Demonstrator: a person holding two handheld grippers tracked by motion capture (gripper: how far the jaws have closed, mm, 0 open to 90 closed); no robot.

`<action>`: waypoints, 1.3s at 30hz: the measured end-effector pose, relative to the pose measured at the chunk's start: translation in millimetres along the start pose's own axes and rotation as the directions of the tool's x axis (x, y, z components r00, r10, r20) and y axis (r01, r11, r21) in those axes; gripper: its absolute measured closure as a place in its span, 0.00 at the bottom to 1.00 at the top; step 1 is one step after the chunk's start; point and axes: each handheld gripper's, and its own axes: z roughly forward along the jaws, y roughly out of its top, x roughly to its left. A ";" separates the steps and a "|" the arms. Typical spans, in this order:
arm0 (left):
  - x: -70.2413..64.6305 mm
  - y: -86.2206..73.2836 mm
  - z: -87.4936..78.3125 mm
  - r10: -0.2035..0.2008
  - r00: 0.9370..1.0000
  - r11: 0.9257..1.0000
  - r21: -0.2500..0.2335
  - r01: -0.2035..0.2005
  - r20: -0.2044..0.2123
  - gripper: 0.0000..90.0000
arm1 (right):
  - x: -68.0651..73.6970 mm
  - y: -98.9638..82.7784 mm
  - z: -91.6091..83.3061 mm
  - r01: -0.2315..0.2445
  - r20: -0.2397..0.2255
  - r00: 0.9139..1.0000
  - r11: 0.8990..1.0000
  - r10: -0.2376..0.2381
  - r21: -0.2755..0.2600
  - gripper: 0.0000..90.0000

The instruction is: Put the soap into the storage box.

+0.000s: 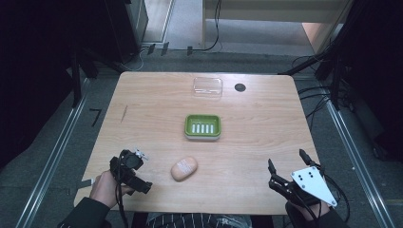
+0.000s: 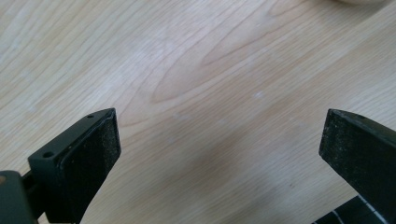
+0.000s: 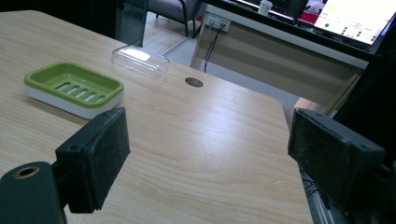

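- Nearest you, your left hand (image 1: 105,187) grips the left gripper (image 1: 130,170) at the table's (image 1: 266,123) near-left corner, its body lying low over the wood and pointing toward the right.
- In the left gripper view its two black jaws stand wide apart with nothing between them, just bare wood grain below.
- Your right gripper (image 1: 287,167) hovers at the near-right corner, its grey three-cornered plate (image 1: 313,184) on top, cables trailing off the table edge.
- Its jaws are spread wide too; in the right gripper view the dark pads frame open tabletop and grip nothing.
- Between your two grippers, closer to the left one, a peach-coloured bar of soap (image 1: 184,168) lies flat on the wood, tilted diagonally, with a pale label on its top face. It sits just right of the left gripper, not touching it.
- A sliver of that soap peeks in at the top edge of the left gripper view.
- Further out, near the table's middle, there's a green soap dish (image 1: 203,127) with a row of slots in its floor, sitting on a white base. It's empty, and well apart from the soap.
- Beyond that, toward the far edge, a clear plastic lid (image 1: 207,88) rests on the table.
- Just right of the lid, a dark round cable hole (image 1: 240,87) is set in the tabletop.
- Past the far edge, the right gripper view picks up a low wall with a socket and a lit screen (image 3: 357,16) above it.
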 end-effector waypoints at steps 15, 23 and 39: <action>-23.0 25.0 9.6 0.091 0.996 0.996 0.009 -0.091 0.012 0.00 | 0.9 -0.1 -1.7 0.001 0.000 1.000 1.000 -0.001 -0.001 0.15; -31.8 43.1 11.9 0.126 0.992 0.992 -0.004 -0.126 0.024 0.00 | 0.2 -0.5 -2.6 0.003 0.003 1.000 1.000 -0.003 0.000 0.15; -39.9 70.2 16.2 0.156 0.986 0.988 -0.021 -0.155 0.060 0.00 | 0.0 -0.8 -2.8 -0.001 0.004 1.000 1.000 0.001 0.006 0.15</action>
